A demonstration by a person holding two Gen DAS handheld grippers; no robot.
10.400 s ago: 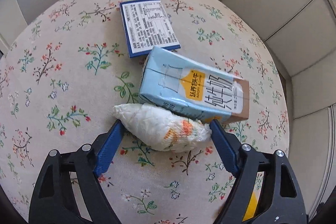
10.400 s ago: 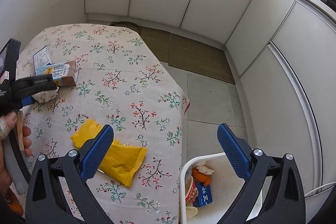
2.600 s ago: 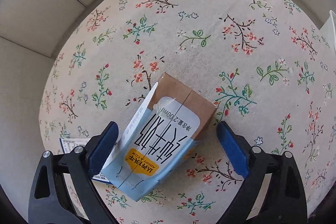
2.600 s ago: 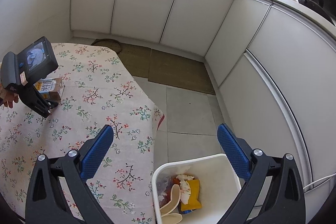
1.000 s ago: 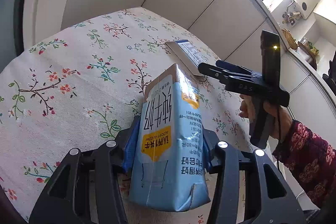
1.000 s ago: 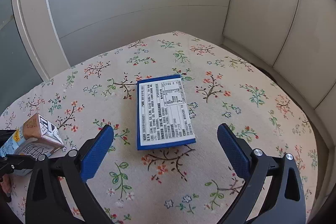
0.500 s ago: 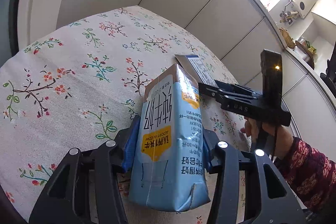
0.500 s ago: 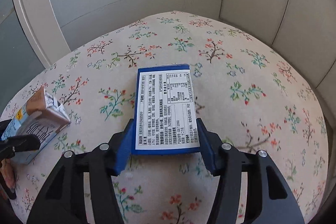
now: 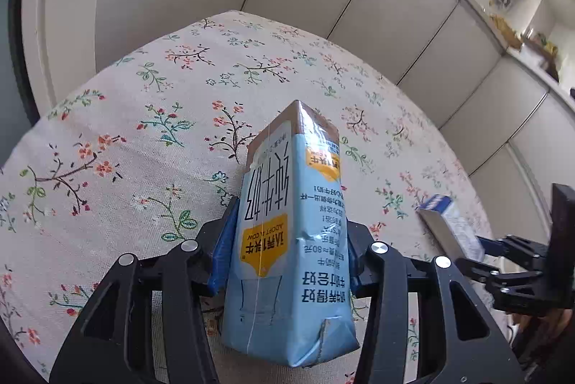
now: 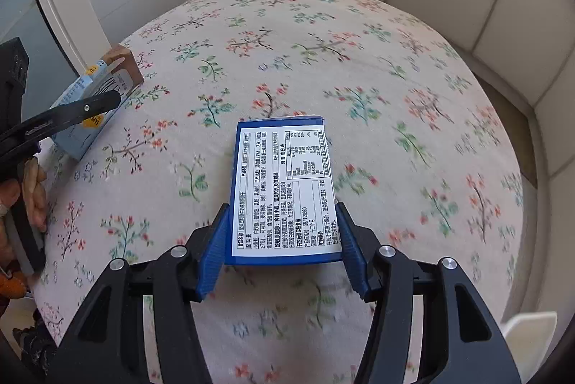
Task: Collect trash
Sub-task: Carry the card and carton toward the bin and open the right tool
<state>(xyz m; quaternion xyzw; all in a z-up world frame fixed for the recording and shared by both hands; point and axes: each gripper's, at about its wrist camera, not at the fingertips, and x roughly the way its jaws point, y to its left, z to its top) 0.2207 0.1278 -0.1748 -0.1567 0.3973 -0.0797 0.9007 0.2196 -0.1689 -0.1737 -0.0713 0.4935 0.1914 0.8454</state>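
A light blue milk carton with a brown top is clamped between the blue pads of my left gripper, held above the floral tablecloth. My right gripper is shut on a flat blue box with a white printed label, its pads pressing on both long edges. The box is off the cloth. From the left wrist view the same blue box shows at the right, tilted, with the black right gripper behind it. The right wrist view shows the milk carton at the far left.
The round table stands against white wall panels and cabinet doors. A white bin's rim shows off the table's edge at the lower right. A person's hand holds the left gripper's handle at the left edge.
The right gripper's jaws went from wide open around the blue box to shut on it, then lifted it and carried it sideways. The left gripper kept its hold on the carton and rolled slightly.
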